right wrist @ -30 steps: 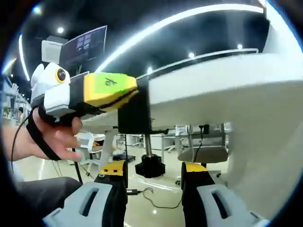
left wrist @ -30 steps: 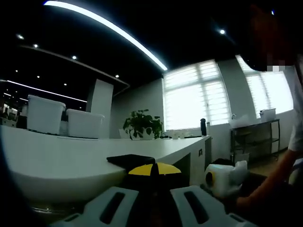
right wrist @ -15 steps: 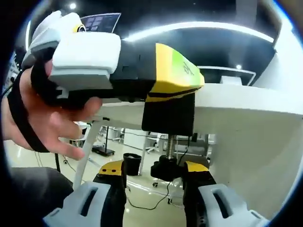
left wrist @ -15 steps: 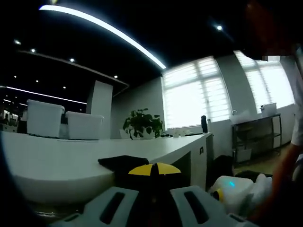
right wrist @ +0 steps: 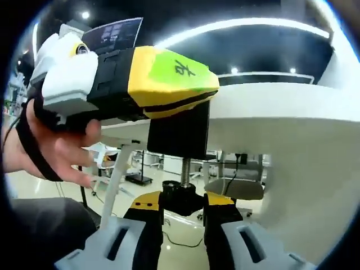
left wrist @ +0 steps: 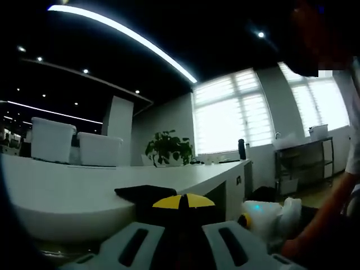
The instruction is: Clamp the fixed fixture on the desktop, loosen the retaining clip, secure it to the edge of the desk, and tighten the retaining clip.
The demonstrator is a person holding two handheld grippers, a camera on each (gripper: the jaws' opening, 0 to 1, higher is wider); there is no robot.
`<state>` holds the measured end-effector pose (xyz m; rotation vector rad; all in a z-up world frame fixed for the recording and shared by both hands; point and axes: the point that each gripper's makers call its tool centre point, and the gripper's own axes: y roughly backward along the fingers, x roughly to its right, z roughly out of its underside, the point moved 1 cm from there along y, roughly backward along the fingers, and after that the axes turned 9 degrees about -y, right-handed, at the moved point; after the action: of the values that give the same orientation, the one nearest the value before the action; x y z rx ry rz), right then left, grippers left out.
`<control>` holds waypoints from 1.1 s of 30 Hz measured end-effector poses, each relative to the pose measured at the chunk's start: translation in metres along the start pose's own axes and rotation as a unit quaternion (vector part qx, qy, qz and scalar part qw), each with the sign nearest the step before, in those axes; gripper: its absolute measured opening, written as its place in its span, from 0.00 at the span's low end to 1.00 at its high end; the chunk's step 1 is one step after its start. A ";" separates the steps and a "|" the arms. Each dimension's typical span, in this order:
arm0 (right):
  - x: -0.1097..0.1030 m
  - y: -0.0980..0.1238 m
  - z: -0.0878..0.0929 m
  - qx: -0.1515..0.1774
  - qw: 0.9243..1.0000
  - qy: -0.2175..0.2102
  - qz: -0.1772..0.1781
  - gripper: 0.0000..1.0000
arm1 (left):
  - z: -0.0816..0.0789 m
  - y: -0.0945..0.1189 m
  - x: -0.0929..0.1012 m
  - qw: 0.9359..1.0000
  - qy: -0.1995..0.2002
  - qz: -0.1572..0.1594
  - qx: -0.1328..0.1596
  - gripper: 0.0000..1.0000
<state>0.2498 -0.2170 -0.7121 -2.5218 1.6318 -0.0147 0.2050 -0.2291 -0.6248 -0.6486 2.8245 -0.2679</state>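
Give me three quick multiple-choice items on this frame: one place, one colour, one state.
1. Where is the black knob on the threaded screw?
A. under the white desk edge
B. on the desktop
C. on the floor

2. What colour are the left gripper jaw tips?
A. red
B. yellow
C. blue

3. What is the right gripper doing?
A. hanging open, apart from the knob
B. closed on the knob
C. holding a cable

A: the knob hangs below the edge.
B: the tips are yellow.
B: both jaws press the knob's sides.

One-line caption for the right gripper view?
Right gripper shut on black clamp knob beneath white desk edge; left gripper holds the fixture above.
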 end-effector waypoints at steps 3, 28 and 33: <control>-0.004 -0.002 0.001 -0.005 0.999 -0.015 -0.045 0.26 | 0.000 0.001 0.000 1.000 0.001 0.000 0.001 0.03; 0.011 0.013 0.029 0.000 0.994 -0.102 -0.023 0.38 | 0.000 0.016 -0.010 1.000 0.000 -0.011 0.006 0.03; 0.002 0.024 0.009 0.061 0.993 -0.092 0.027 0.41 | 0.001 0.017 -0.010 1.000 0.002 -0.016 0.011 0.03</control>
<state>0.2300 -0.2276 -0.7242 -2.3120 1.5763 0.1170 0.2068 -0.2100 -0.6277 -0.6906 2.8131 -0.3064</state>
